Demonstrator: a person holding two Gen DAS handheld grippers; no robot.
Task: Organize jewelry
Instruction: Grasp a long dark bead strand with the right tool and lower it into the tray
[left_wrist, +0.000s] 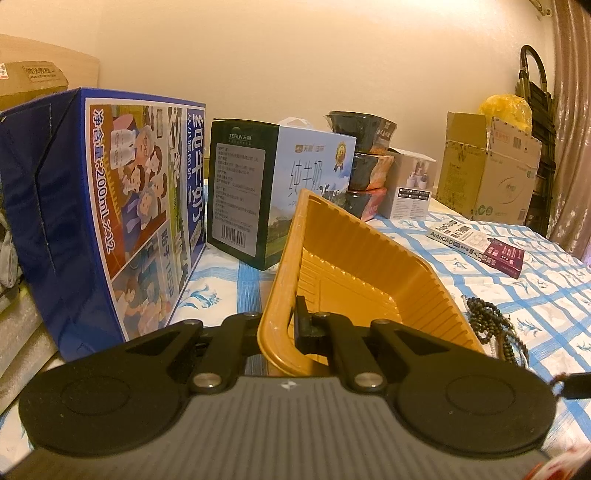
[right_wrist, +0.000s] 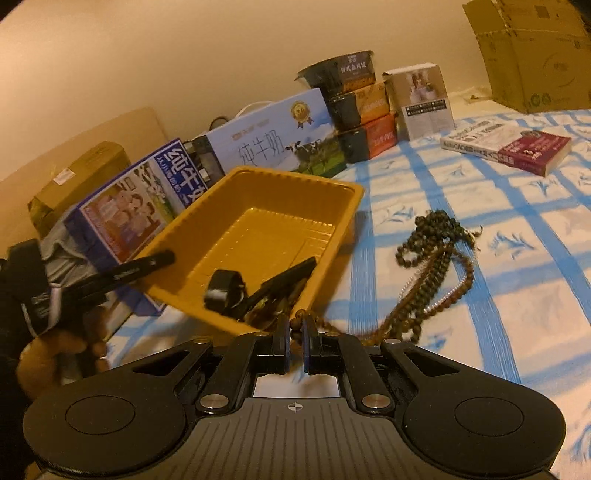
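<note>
In the left wrist view my left gripper (left_wrist: 279, 325) is shut on the near rim of an orange plastic tray (left_wrist: 369, 266), which is tilted up off the cloth. The right wrist view shows the same tray (right_wrist: 258, 221) from its open side, its bottom bare where it shows. My right gripper (right_wrist: 295, 328) is shut on a brown bead strand (right_wrist: 332, 326) just in front of the tray's near corner. The strand trails right to a pile of dark and brown bead necklaces (right_wrist: 432, 240) on the blue-checked cloth. Part of that pile (left_wrist: 487, 321) lies right of the tray.
Two milk cartons (left_wrist: 110, 206) (left_wrist: 258, 192) stand behind the tray, then stacked food bowls (left_wrist: 365, 162), a small white box (left_wrist: 410, 184) and a cardboard box (left_wrist: 487, 170). A book (left_wrist: 476, 243) lies on the cloth. A person's hand (right_wrist: 55, 343) holds the left gripper.
</note>
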